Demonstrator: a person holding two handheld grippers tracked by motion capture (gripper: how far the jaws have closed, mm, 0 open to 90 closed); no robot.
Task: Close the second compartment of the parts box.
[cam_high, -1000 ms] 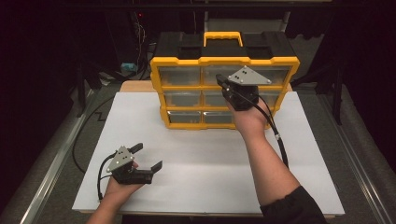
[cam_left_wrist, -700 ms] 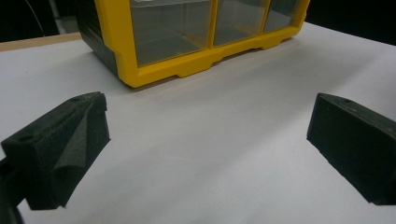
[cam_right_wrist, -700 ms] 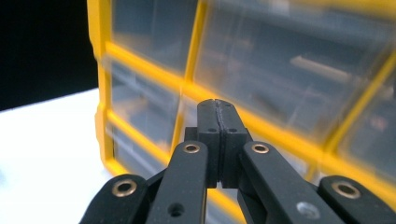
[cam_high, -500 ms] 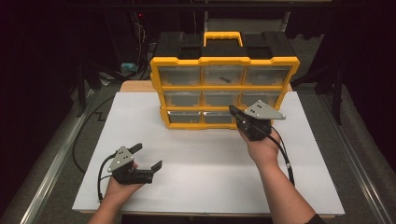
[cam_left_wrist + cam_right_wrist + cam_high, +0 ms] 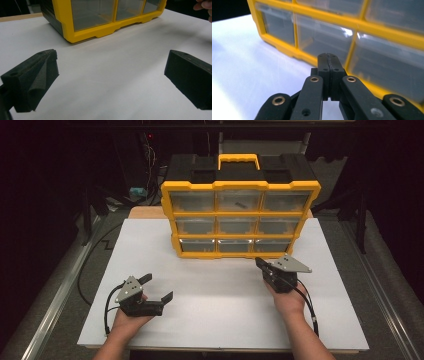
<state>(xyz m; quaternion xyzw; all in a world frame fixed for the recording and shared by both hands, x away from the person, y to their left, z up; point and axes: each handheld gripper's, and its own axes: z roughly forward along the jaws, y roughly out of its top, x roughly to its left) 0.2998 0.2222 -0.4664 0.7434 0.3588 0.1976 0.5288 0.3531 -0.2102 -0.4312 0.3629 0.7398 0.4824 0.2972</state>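
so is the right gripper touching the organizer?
Apart. High view shows white table between the shut right gripper and the organizer.

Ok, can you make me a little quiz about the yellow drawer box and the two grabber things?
1. True or false: the right gripper has its jaws pressed together with nothing between them.
2. How many clear drawers show on the front of the organizer?
3. The left gripper is: A) open above the white table, B) clamped on a drawer, C) resting on the handle.

Key: 1 true. 2 nine, three rows of three. 3 A.
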